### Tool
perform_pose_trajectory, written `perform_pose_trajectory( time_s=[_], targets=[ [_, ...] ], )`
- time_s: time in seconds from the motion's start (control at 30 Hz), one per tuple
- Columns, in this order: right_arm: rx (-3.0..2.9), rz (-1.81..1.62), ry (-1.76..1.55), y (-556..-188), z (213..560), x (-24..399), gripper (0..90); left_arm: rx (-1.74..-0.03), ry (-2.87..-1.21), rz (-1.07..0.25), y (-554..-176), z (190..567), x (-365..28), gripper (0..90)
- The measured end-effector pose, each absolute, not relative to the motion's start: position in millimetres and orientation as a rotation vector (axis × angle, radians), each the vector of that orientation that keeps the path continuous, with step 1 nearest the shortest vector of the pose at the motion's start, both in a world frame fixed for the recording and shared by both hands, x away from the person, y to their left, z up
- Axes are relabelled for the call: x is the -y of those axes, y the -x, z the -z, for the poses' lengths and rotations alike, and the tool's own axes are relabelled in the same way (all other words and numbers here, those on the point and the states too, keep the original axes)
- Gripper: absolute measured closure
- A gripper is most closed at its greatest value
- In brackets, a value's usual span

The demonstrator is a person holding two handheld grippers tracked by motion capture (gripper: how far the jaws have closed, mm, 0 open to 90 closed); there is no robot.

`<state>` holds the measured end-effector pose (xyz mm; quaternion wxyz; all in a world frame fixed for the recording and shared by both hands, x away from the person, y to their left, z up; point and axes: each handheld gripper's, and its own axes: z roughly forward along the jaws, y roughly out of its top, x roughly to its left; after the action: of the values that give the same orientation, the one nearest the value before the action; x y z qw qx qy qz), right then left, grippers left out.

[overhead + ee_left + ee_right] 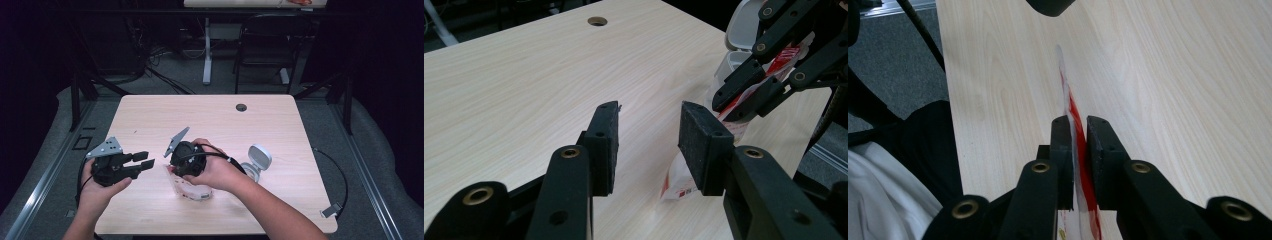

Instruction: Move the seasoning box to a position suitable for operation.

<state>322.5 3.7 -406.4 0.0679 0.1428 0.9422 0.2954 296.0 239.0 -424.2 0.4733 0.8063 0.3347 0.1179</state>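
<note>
A flat clear packet with red and white print lies near the front middle of the light wood table. My right gripper points down at its left end and is shut on the packet. In the right gripper view the thin packet stands edge-on between the two pads of that gripper. My left gripper hovers to the left and points right at the packet. In the left gripper view its jaws stand open and empty, with the packet and the right gripper just beyond them.
A small white container with its flip lid up stands right of the right hand. A round cable hole sits at the far side of the table. A cable with a clip lies at the front right corner. A chair stands beyond the table.
</note>
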Motion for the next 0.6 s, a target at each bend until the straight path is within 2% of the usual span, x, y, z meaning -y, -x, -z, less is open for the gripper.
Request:
perform_pose_trajectory(
  time_s=[0.6],
  targets=[
    [-2.819, -0.894, -0.364, -323.4, 405.9, 1.2, 89.0, -0.811, -1.985, -0.281, -296.3, 426.9, -234.9, 60.2]
  ],
)
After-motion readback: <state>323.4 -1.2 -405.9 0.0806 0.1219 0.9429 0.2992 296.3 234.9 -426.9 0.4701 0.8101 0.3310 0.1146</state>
